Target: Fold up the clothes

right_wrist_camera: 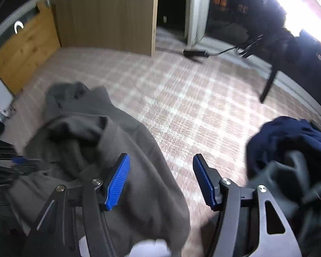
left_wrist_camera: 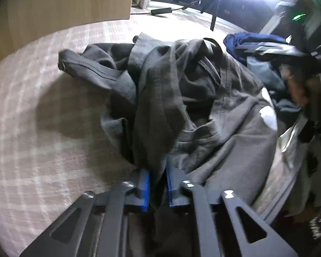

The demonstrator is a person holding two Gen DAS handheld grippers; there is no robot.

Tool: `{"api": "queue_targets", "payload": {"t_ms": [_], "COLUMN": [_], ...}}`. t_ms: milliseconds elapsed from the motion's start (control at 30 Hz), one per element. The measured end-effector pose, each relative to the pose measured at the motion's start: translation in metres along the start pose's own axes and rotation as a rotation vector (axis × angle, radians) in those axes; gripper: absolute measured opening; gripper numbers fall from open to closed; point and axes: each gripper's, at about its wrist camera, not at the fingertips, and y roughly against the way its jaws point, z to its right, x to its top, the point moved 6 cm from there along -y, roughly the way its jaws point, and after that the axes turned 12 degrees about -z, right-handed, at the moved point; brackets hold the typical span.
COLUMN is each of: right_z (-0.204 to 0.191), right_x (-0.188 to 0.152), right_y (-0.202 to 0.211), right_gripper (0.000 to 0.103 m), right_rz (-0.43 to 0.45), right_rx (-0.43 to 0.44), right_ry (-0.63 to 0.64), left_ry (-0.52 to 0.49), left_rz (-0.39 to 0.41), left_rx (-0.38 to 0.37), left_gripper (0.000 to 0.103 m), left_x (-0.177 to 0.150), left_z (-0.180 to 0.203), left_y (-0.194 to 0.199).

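A crumpled dark grey garment [left_wrist_camera: 182, 98] lies on the pink plaid bedspread [left_wrist_camera: 42, 128]. My left gripper [left_wrist_camera: 158, 184] is shut on a fold of this grey garment, which runs up between its blue pads [left_wrist_camera: 146, 190]. In the right wrist view the same grey garment [right_wrist_camera: 122, 150] lies at the left, under my left finger. My right gripper [right_wrist_camera: 161, 177] stands open above the bedspread [right_wrist_camera: 192, 107], with nothing between its blue pads [right_wrist_camera: 117, 182]. A navy garment [right_wrist_camera: 289, 141] is heaped at the right.
A pile of navy and blue clothes [left_wrist_camera: 263, 49] sits at the right of the bed. A wooden cabinet [right_wrist_camera: 104, 12] and a pine board [right_wrist_camera: 25, 49] stand behind the bed. A black tripod leg [right_wrist_camera: 269, 83] and a power adapter [right_wrist_camera: 195, 53] lie at the far edge.
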Motion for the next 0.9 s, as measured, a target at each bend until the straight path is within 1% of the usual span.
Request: {"api": "queue_targets", "payload": {"t_ms": [33, 67, 100, 133, 167, 200, 267, 300, 333, 367, 400, 433, 467, 500, 533, 567, 600, 667, 733, 767, 800, 833, 867, 900], "right_z": [-0.004, -0.008, -0.013, -0.017, -0.019, -0.021, -0.017, -0.015, -0.013, -0.01, -0.009, -0.008, -0.008, -0.009, -0.008, -0.008, -0.007, -0.007, -0.007, -0.006, -0.006, -0.006, -0.006, -0.006], "right_x": [0.002, 0.004, 0.003, 0.003, 0.006, 0.009, 0.02, 0.025, 0.03, 0.034, 0.035, 0.035, 0.033, 0.03, 0.026, 0.021, 0.019, 0.014, 0.01, 0.007, 0.005, 0.003, 0.0, -0.002], "right_y": [-0.009, -0.017, -0.018, -0.019, -0.011, -0.004, 0.009, 0.015, 0.022, 0.023, 0.022, 0.021, 0.02, 0.02, 0.018, 0.016, 0.014, 0.011, 0.007, 0.006, 0.004, 0.003, 0.001, -0.001], "right_gripper": [0.056, 0.027, 0.003, 0.002, 0.002, 0.002, 0.002, 0.002, 0.002, 0.003, 0.003, 0.003, 0.004, 0.008, 0.012, 0.02, 0.026, 0.027, 0.029, 0.033, 0.039, 0.041, 0.044, 0.045], "right_rz": [-0.014, -0.027, -0.041, -0.052, -0.017, 0.017, 0.073, 0.101, 0.128, 0.129, 0.114, 0.1, 0.095, 0.092, 0.081, 0.071, 0.067, 0.058, 0.05, 0.046, 0.041, 0.037, 0.033, 0.029], "right_rx": [0.019, 0.038, 0.076, 0.113, 0.128, 0.141, 0.14, 0.14, 0.139, 0.127, 0.128, 0.128, 0.122, 0.106, 0.095, 0.084, 0.082, 0.08, 0.077, 0.075, 0.074, 0.072, 0.071, 0.069], "right_ry": [0.016, 0.032, 0.033, 0.034, 0.029, 0.024, -0.016, -0.035, -0.055, -0.061, -0.054, -0.047, -0.032, -0.017, -0.004, 0.008, 0.01, 0.015, 0.019, 0.022, 0.024, 0.026, 0.029, 0.031], "left_ry": [0.006, 0.01, 0.015, 0.015, 0.015, 0.019, 0.043, 0.081, 0.119, 0.154, 0.19, 0.204, 0.192, 0.172, 0.153, 0.135, 0.112, 0.077, 0.053, 0.042, 0.032, 0.019, 0.004, -0.009], "left_rz": [0.01, 0.023, 0.037, 0.056, 0.076, 0.101, 0.145, 0.146, 0.141, 0.135, 0.14, 0.149, 0.151, 0.149, 0.136, 0.119, 0.095, 0.055, 0.012, -0.007, -0.026, -0.041, -0.052, -0.064], "left_rx": [-0.01, -0.023, -0.036, -0.033, -0.025, 0.015, 0.13, 0.192, 0.208, 0.207, 0.169, 0.127, 0.103, 0.084, 0.073, 0.065, 0.051, 0.055, 0.096, 0.105, 0.114, 0.128, 0.144, 0.144], "left_gripper": [0.008, 0.008, 0.007, 0.007, 0.007, 0.006, 0.006, 0.006, 0.006, 0.006, 0.006, 0.007, 0.012, 0.016, 0.024, 0.03, 0.031, 0.035, 0.037, 0.037, 0.037, 0.035, 0.028, 0.007], "left_x": [-0.001, -0.002, -0.003, -0.003, -0.002, 0.002, 0.013, 0.018, 0.02, 0.021, 0.018, 0.014, 0.009, 0.003, -0.002, -0.007, -0.009, -0.01, -0.006, -0.006, -0.005, -0.005, -0.005, -0.006], "left_z": [-0.002, -0.004, -0.007, -0.01, -0.014, -0.021, -0.039, -0.053, -0.064, -0.073, -0.076, -0.075, -0.066, -0.056, -0.047, -0.037, -0.025, -0.009, 0.008, 0.011, 0.015, 0.017, 0.019, 0.02], "left_y": [0.005, 0.014, 0.024, 0.034, 0.045, 0.054, 0.069, 0.072, 0.074, 0.076, 0.08, 0.084, 0.085, 0.084, 0.081, 0.076, 0.066, 0.048, 0.028, 0.019, 0.011, 0.004, -0.001, -0.005]}}
